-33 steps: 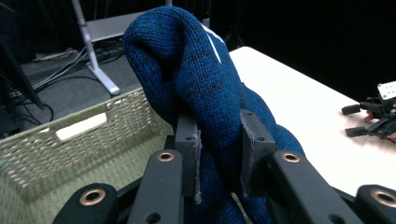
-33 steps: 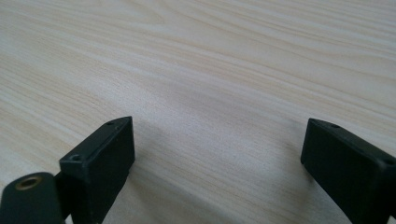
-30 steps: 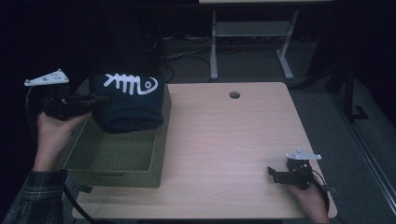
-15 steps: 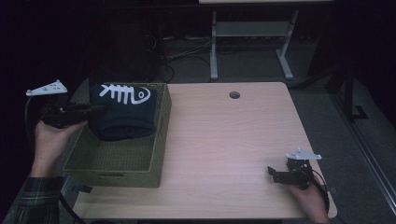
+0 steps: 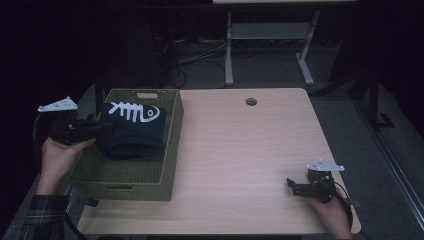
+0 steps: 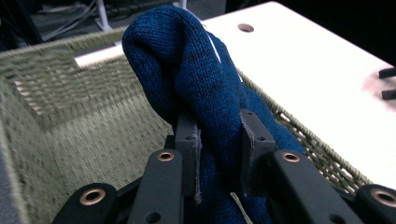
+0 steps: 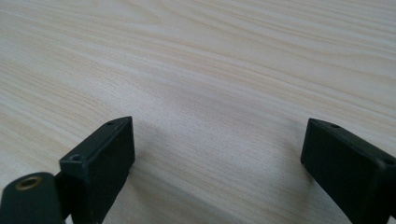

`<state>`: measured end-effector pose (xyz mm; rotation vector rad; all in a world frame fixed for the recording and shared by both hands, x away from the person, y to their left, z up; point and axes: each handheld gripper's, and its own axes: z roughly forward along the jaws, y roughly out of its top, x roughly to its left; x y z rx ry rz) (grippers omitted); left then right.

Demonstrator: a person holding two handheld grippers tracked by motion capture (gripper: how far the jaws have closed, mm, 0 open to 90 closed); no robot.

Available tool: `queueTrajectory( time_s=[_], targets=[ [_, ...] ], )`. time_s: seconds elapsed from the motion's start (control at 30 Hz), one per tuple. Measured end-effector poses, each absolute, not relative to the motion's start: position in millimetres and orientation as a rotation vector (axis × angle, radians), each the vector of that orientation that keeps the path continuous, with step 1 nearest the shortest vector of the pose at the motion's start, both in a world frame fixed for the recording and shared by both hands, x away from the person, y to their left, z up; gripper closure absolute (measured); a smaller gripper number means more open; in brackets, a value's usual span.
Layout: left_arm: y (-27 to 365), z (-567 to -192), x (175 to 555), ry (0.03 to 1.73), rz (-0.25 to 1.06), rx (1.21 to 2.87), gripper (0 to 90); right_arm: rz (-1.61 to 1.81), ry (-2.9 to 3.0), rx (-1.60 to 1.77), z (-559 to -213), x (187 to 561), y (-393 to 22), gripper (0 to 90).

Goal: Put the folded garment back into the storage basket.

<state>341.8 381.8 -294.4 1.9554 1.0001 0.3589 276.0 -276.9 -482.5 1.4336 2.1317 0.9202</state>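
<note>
My left gripper [image 6: 219, 154] has its jaws clamped on a fold of the dark blue knitted sweater [image 6: 205, 84], chunky knit with a white fish-skeleton print on top. The folded bundle sits inside the olive-green woven rectangular basket [image 5: 172, 145] at the table's left end, long axis running from my side toward the far rim, skeleton at the far end. My right gripper [image 7: 217, 154] hangs wide apart, nothing between, over the pale wood-grain table [image 5: 250, 150].
</note>
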Motion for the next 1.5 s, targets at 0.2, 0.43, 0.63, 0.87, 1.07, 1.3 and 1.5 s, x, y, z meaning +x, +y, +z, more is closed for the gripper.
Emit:
queueTrajectory(
  time_s=[0.2,0.43,0.63,0.87,1.07,1.3,1.5],
  targets=[
    [375,-307,344,1.000,0.320,1.969,72.5,0.920,2.130,1.434,-483,276,-277,9.4],
    [370,-316,348,1.001,0.283,1.985,72.4,0.920,2.131,1.434,-483,276,-277,9.4],
    [372,-328,359,1.020,0.243,1.992,72.5,0.920,2.130,1.435,-483,276,-277,9.4],
    [375,-344,374,1.052,0.224,2.051,72.3,0.920,2.131,1.435,-483,276,-277,9.4],
    [373,-353,383,1.065,0.234,2.077,70.1,0.920,2.130,1.435,-483,276,-277,9.4],
    [383,-361,391,1.126,0.276,2.102,63.8,0.920,2.131,1.435,-483,276,-277,9.4],
    [386,-364,393,1.185,0.349,2.115,52.8,0.920,2.130,1.435,-483,276,-277,9.4]
  ],
)
